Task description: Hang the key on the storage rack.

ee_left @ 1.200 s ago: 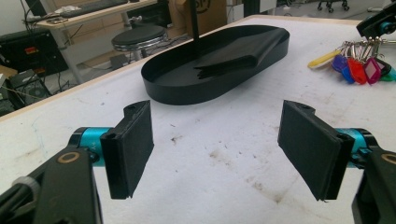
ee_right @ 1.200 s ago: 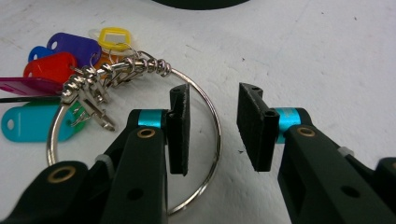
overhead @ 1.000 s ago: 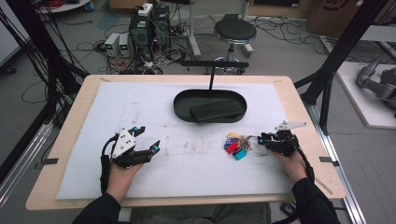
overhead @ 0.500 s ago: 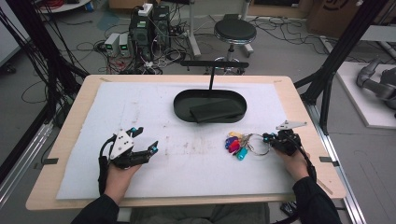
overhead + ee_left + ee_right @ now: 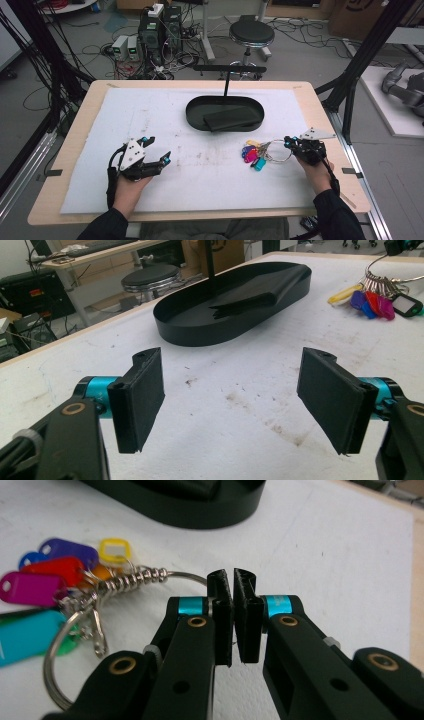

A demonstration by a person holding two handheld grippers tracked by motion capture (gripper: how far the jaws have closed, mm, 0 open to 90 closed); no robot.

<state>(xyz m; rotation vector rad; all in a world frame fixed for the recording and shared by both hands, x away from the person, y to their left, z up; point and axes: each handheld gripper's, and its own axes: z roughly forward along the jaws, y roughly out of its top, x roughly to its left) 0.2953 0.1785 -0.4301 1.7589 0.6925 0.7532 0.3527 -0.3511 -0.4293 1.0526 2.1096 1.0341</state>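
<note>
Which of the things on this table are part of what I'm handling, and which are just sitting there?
In the job:
- key ring, wire pinched in the shut right claw
- coloured key tags on that ring

Lying about:
- black oval tray
- flat dark object inside the tray
- left claw, open and holding nothing
</note>
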